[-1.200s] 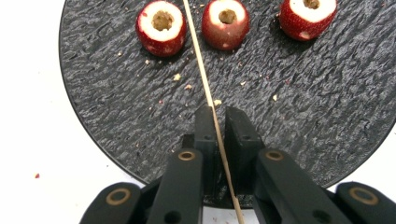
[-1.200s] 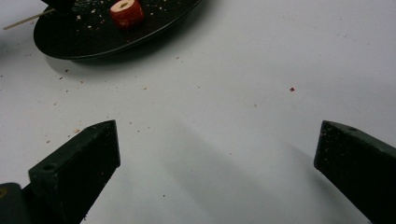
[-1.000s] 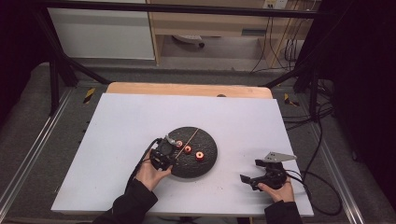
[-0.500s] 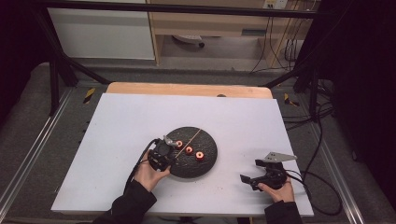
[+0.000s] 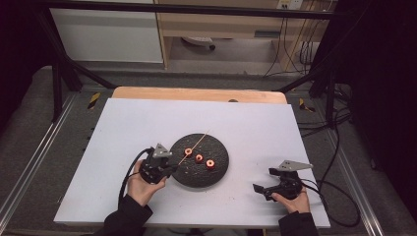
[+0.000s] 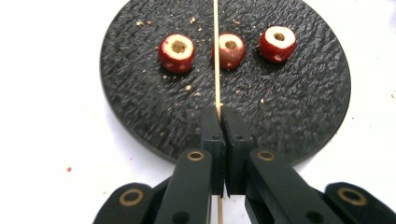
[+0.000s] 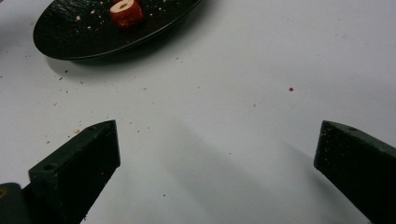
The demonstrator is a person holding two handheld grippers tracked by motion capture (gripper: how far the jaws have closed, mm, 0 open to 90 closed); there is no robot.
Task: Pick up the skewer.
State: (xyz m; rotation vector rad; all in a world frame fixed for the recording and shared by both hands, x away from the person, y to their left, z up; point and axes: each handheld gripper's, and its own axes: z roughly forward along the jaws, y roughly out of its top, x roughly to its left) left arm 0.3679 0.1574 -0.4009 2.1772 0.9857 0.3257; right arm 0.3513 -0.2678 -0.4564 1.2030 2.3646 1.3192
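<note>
My left gripper (image 6: 219,112) is clamped on a thin wooden skewer (image 6: 216,56) pointing ahead over the round black textured plate (image 6: 140,116). Three cored red fruit pieces (image 6: 177,47) lie beyond my jaws, none threaded yet. My right gripper (image 7: 217,149) rests wide apart, empty.

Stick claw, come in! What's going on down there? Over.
Left claw shut on skewer. Right claw open, off the plate. Three cored fruit pieces unskewered. Path clear.
</note>
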